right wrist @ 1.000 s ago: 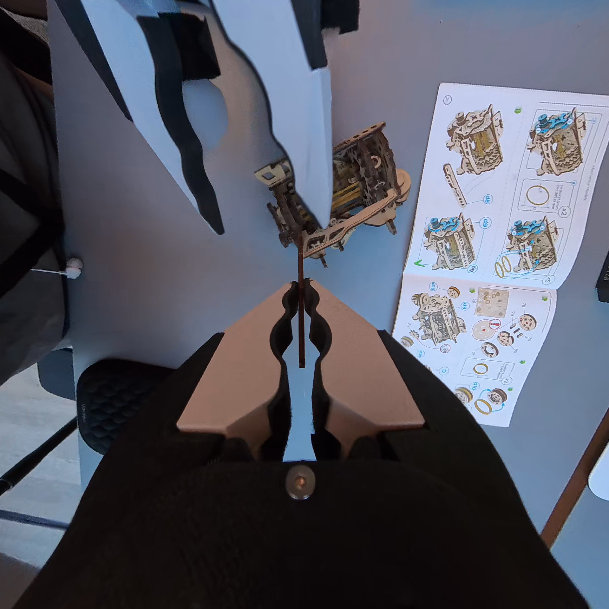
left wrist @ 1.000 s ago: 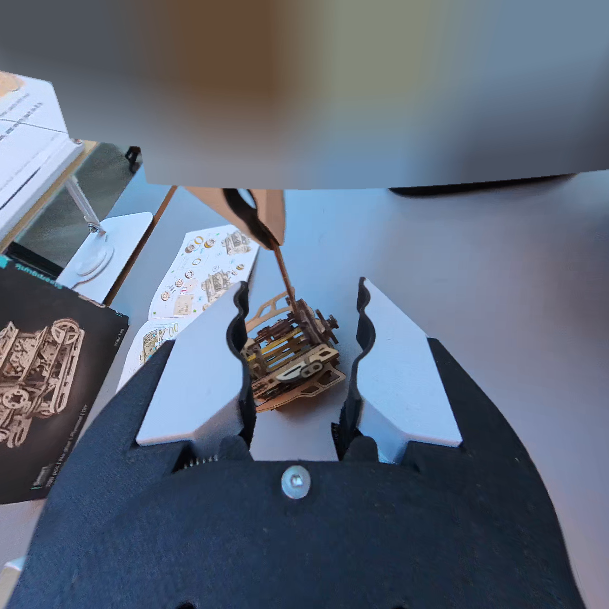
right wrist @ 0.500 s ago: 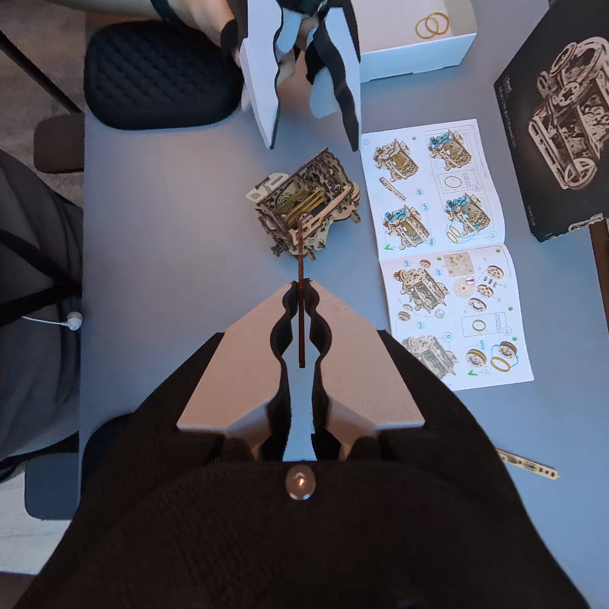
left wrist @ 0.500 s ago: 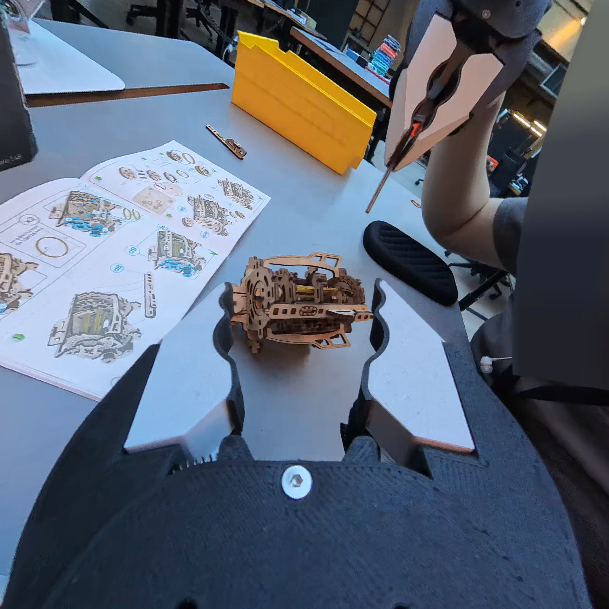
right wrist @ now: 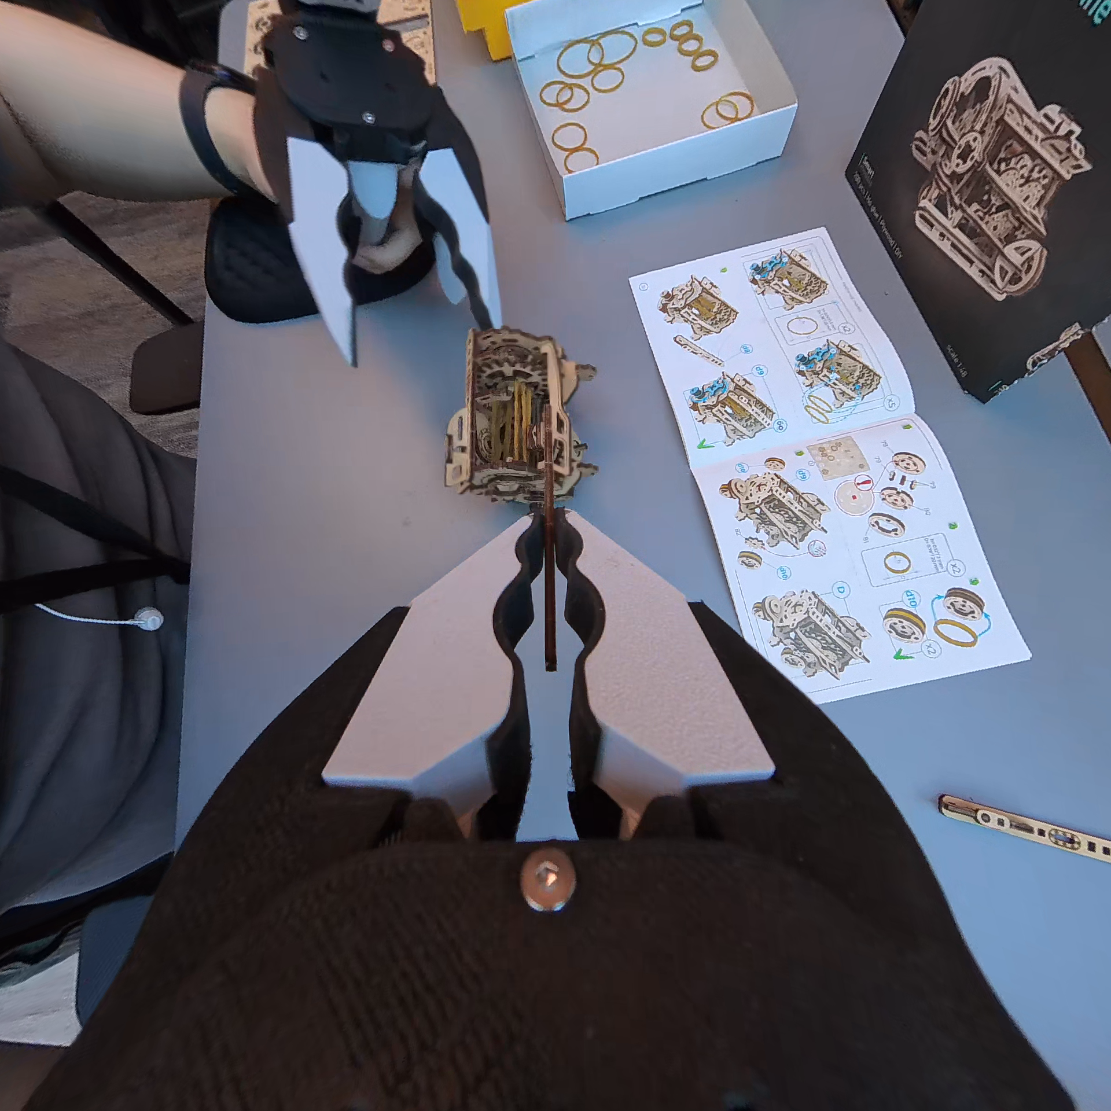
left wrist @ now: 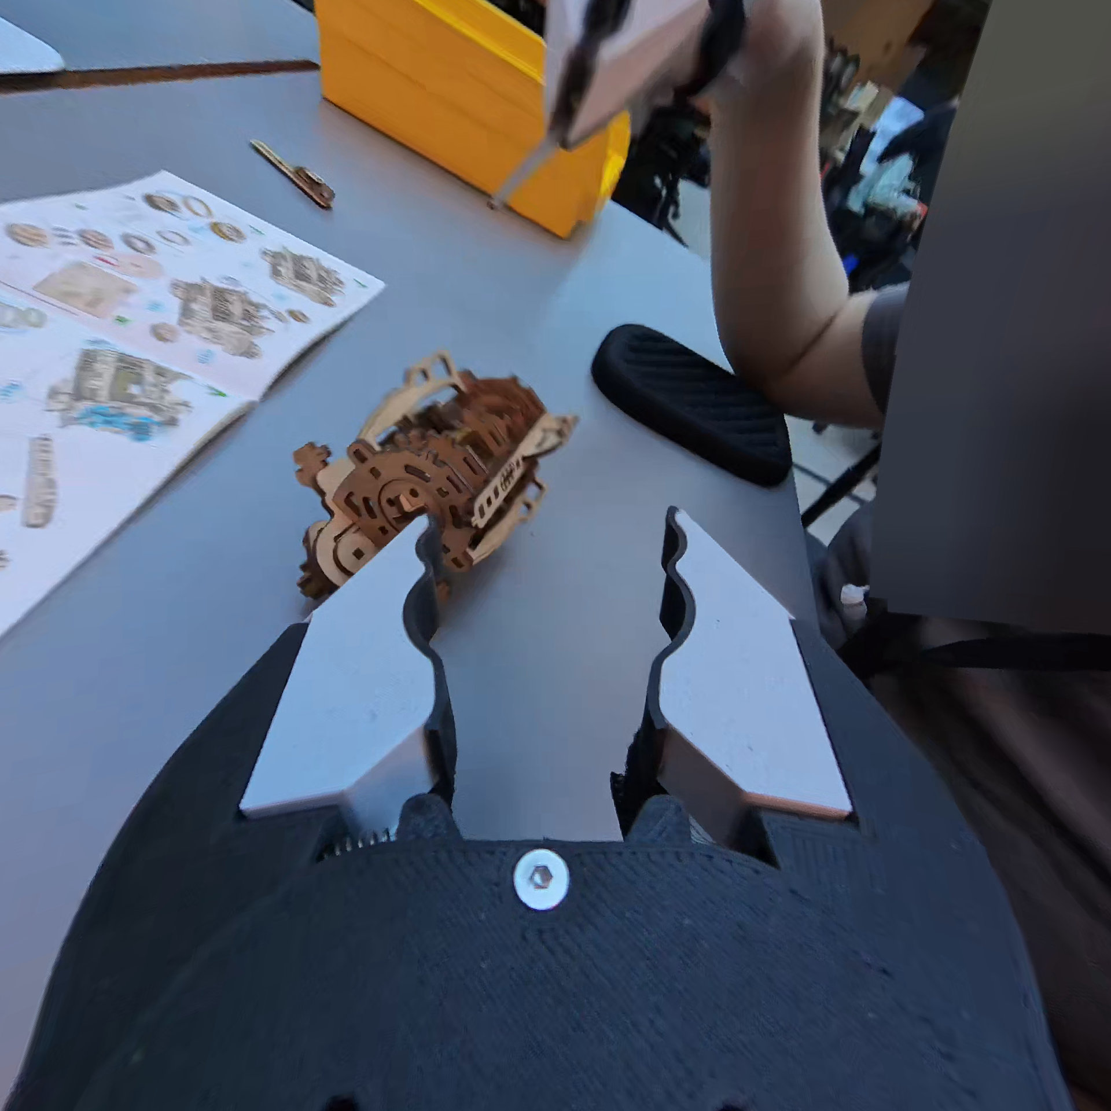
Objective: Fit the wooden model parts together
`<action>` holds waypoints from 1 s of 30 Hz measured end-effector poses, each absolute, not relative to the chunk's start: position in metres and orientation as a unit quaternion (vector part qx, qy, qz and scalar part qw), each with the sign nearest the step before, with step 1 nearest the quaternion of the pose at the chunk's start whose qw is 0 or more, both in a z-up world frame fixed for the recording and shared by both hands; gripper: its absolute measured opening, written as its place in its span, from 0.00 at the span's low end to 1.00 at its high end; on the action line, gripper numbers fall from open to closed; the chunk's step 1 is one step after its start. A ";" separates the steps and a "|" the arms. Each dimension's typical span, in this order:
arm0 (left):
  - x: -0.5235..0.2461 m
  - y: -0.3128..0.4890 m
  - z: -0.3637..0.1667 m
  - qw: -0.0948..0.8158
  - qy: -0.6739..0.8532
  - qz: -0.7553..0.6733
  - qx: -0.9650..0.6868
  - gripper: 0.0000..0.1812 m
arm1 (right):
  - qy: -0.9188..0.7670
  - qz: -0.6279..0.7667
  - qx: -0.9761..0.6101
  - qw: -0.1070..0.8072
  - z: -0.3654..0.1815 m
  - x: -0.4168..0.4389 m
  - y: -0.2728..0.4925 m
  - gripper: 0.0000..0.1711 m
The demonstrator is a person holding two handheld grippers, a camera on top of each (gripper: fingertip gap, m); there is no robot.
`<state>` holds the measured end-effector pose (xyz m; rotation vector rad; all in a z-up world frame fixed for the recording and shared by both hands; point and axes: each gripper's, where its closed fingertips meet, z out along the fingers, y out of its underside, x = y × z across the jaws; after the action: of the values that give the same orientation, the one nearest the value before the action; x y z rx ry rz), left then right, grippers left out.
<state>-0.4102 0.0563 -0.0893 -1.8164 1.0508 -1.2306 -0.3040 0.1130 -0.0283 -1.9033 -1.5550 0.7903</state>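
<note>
The partly built wooden model (left wrist: 433,469) lies on the grey table (left wrist: 541,312); it also shows in the right wrist view (right wrist: 517,421). My left gripper (left wrist: 550,523) is open and empty. Its left fingertip is at the model's near end and its right finger is over bare table. In the right wrist view the left gripper (right wrist: 421,339) hangs open just beyond the model. My right gripper (right wrist: 544,517) is shut on a thin dark wooden strip (right wrist: 549,589). In the left wrist view the right gripper (left wrist: 601,60) holds the strip (left wrist: 523,174) high above the table, apart from the model.
An open instruction sheet (right wrist: 829,469) lies right of the model. A white box of rubber bands (right wrist: 649,108) and a black kit box (right wrist: 992,180) stand beyond it. A loose wooden strip (right wrist: 1034,832) lies near right. A yellow bin (left wrist: 457,102) and a chair armrest (left wrist: 691,403) show. My hands' fingertips stand some 15 cm from each other.
The right gripper has lifted the strip up and away from the model. The left gripper has swung round, so the model now sits by its left finger rather than between the fingers.
</note>
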 end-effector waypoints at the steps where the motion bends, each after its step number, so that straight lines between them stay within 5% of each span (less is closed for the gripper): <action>1: -0.407 0.047 -0.093 0.335 0.419 -0.468 -0.702 0.39 | -0.578 0.296 -0.709 0.275 -0.029 -0.303 0.114 0.01; 5: -0.401 0.022 -0.108 0.302 0.452 -0.439 -0.715 0.38 | -0.576 0.297 -0.712 0.269 -0.032 -0.300 0.114 0.01; 10: -0.413 0.035 -0.094 0.370 0.385 -0.433 -0.727 0.35 | -0.576 0.284 -0.718 0.268 -0.042 -0.299 0.115 0.01; 15: -0.426 0.068 -0.087 0.469 0.370 -0.332 -0.730 0.53 | -0.590 0.255 -0.714 0.276 -0.050 -0.306 0.110 0.01; 30: -0.397 0.080 -0.116 0.324 0.444 -0.426 -0.719 0.61 | -0.657 0.119 -0.698 0.260 -0.048 -0.326 0.095 0.00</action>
<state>-0.3971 0.0797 -0.1164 -1.8862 1.1642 -1.1168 -0.3256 0.0947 -0.0484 -1.8910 -1.7788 0.3224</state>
